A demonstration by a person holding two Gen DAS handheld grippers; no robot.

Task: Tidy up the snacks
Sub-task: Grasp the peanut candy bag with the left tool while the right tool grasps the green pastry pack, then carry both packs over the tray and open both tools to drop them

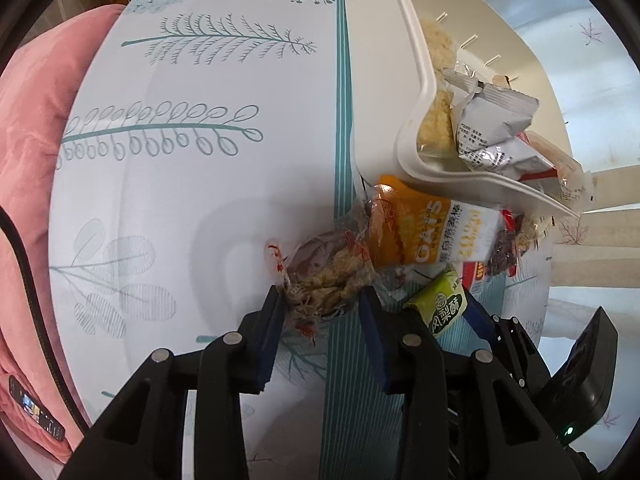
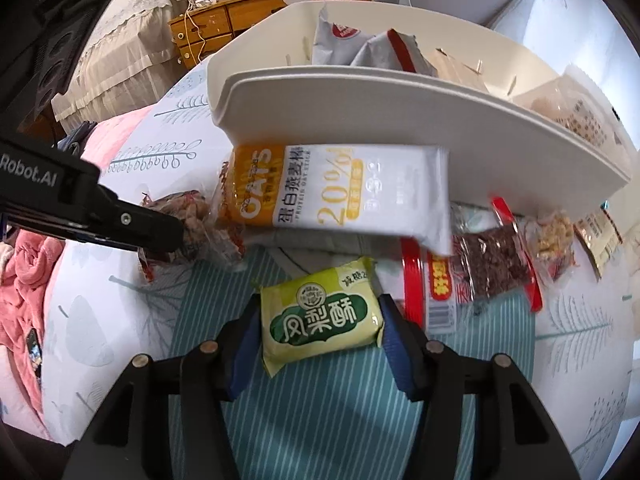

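Right claw [image 2: 316, 320] hides the green packet's [image 2: 320, 316] side edges

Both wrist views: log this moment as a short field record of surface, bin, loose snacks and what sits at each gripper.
surface: bedsheet with leaf print and teal stripes
bin: white basket, already holding grey packets
left gripper: jaws around a clear snack pack
right gripper: jaws flank a green-yellow pastry packet; pad contact unclear
loose by bin: oats bar pack, dark red-trimmed packet
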